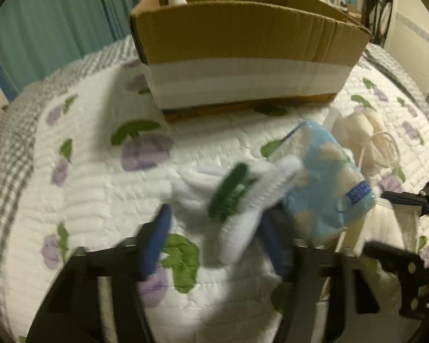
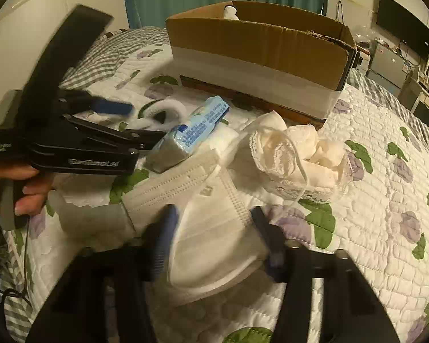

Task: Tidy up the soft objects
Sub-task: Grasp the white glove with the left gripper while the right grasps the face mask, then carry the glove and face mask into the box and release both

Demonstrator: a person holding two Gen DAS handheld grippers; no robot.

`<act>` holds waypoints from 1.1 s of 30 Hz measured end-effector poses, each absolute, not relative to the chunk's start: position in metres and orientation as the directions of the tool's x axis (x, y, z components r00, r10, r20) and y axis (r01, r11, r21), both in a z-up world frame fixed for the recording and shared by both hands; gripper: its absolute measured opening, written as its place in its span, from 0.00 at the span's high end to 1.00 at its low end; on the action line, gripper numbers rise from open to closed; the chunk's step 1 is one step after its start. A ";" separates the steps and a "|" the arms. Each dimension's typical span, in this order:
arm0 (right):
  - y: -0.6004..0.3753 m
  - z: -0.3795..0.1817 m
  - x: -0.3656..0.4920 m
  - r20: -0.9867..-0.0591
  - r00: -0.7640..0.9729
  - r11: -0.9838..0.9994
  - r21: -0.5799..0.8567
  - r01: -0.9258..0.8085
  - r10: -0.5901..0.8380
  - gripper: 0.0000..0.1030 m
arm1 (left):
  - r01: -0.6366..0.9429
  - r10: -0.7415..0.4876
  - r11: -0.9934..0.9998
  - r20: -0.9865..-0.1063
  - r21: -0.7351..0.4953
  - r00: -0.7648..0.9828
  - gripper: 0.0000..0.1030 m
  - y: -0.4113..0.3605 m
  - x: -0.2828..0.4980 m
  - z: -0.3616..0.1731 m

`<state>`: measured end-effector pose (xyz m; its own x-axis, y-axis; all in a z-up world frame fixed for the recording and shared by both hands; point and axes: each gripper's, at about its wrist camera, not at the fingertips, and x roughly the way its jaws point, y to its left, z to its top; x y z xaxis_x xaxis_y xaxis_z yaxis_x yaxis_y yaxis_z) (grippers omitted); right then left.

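Note:
A white sock with a green band (image 1: 228,197) lies on the quilt between the open fingers of my left gripper (image 1: 214,240); the view is blurred. Beside it lies a blue tissue pack (image 1: 329,183), also in the right wrist view (image 2: 197,125). My right gripper (image 2: 214,228) is open around a stack of white face masks (image 2: 211,228) on the bed. A cream lace cloth bundle (image 2: 294,154) lies just beyond. The cardboard box (image 2: 257,57) stands at the back with a white item inside.
The floral quilt (image 2: 371,185) covers the bed. The left gripper's body and the hand on it (image 2: 57,143) fill the left of the right wrist view. Teal curtains hang behind; furniture and a TV stand to the right.

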<state>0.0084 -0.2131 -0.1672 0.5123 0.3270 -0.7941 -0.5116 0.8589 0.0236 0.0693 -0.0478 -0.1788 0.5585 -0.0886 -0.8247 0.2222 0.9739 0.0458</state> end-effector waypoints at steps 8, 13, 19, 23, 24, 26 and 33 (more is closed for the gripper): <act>-0.219 -0.160 0.005 -0.783 0.521 0.875 0.060 -0.481 0.341 0.88 | 0.255 -0.126 0.966 -0.807 0.032 0.578 0.83 -0.048 0.053 -0.168; -0.221 -0.148 -0.001 -0.771 0.539 0.880 0.058 -0.471 0.339 0.92 | 0.244 -0.136 0.969 -0.782 0.021 0.608 0.84 -0.042 0.044 -0.153; -0.217 -0.130 -0.013 -0.746 0.580 0.887 0.033 -0.460 0.328 0.95 | 0.227 -0.134 0.974 -0.748 0.022 0.650 0.84 -0.029 0.037 -0.131; -0.214 -0.116 -0.017 -0.732 0.603 0.897 0.027 -0.442 0.318 0.96 | 0.219 -0.132 0.975 -0.716 0.029 0.685 0.84 -0.023 0.027 -0.115; -0.213 -0.112 -0.018 -0.727 0.610 0.900 0.025 -0.435 0.315 0.96 | 0.221 -0.134 0.975 -0.710 0.032 0.691 0.84 -0.022 0.025 -0.112; -0.212 -0.104 -0.019 -0.710 0.632 0.907 0.023 -0.421 0.311 0.97 | 0.227 -0.138 0.973 -0.696 0.037 0.705 0.84 -0.020 0.019 -0.104; -0.201 -0.067 -0.033 -0.653 0.693 0.910 -0.013 -0.414 0.306 0.97 | 0.216 -0.154 0.976 -0.644 0.017 0.749 0.84 -0.006 0.002 -0.073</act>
<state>-0.0326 -0.2009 -0.0671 0.6930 0.3061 -0.6527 -0.4144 0.9100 -0.0133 0.0020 -0.0056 -0.0725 0.7494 -0.1544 -0.6438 0.2156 0.9763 0.0167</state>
